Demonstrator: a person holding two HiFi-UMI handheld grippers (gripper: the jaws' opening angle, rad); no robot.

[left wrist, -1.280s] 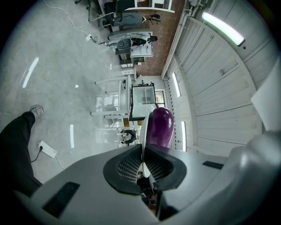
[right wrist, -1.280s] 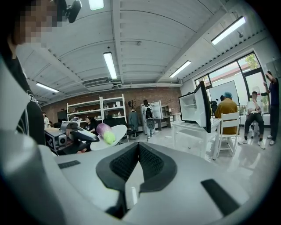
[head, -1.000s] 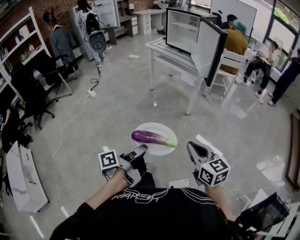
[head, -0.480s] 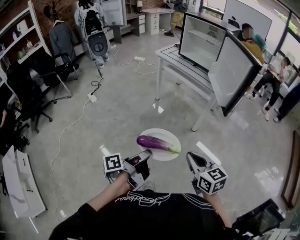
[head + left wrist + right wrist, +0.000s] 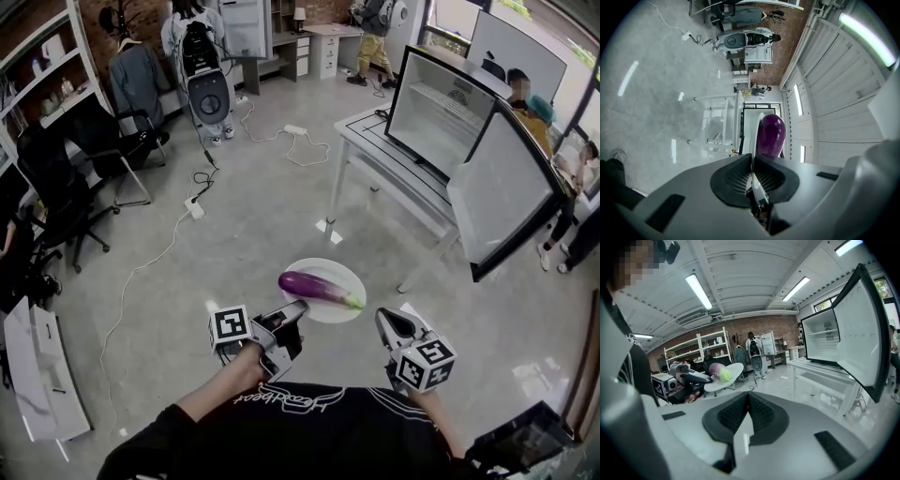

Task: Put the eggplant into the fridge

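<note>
left gripper (image 5: 296, 307): we find jaws clamped on rim of white round plate (image 5: 330, 271) | glossy purple eggplant (image 5: 317, 288): lies on that plate, well apart from open white fridge (image 5: 439, 111) | right gripper (image 5: 383, 319): we note jaws together, empty

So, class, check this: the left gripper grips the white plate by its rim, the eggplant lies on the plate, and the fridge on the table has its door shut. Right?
No: the fridge door stands wide open, as the head view shows. Otherwise right: the left gripper grips the white plate by its rim, with the eggplant on it, and the fridge is on the table.
</note>
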